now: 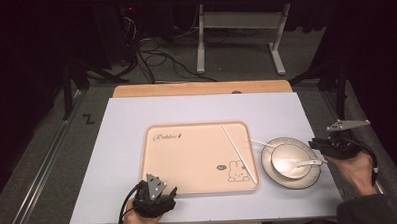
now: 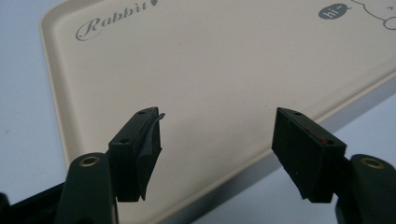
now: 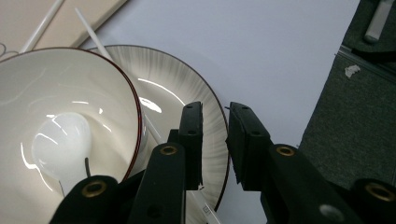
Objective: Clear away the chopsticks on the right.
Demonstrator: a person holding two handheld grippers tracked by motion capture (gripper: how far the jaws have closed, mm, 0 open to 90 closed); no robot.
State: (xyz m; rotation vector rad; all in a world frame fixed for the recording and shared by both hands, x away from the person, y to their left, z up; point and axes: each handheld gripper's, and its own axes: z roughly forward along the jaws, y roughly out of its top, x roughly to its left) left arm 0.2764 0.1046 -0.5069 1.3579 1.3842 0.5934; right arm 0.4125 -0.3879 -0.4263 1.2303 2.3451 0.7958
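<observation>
A white rectangular board (image 1: 137, 144) covers the tabletop. A cream rectangular plastic tray (image 1: 188, 162) printed with "Rabbit" lettering and a rabbit drawing lies flat at its centre. One thin white chopstick (image 1: 235, 145) rests diagonally across the tray's right side.

Just right of the tray sits a round grey-rimmed ceramic plate (image 1: 268, 172). It carries a white ceramic bowl with a dark red rim (image 1: 283, 154), and a white ceramic spoon (image 1: 301, 164) lies in the bowl with its handle pointing right. A second thin white chopstick (image 1: 260, 143) lies with one end on the plate's left rim.

The left gripper (image 1: 157, 193) is at the tray's near edge (slightly left of centre). In the left gripper view its jaws stand wide apart over the tray (image 2: 210, 70), holding nothing.

The right gripper (image 1: 322, 146) is at the plate's right rim. In the right gripper view the right gripper (image 3: 215, 112) has its jaws nearly together, a narrow gap between them, over the plate rim (image 3: 187, 88); nothing is pinched.
</observation>
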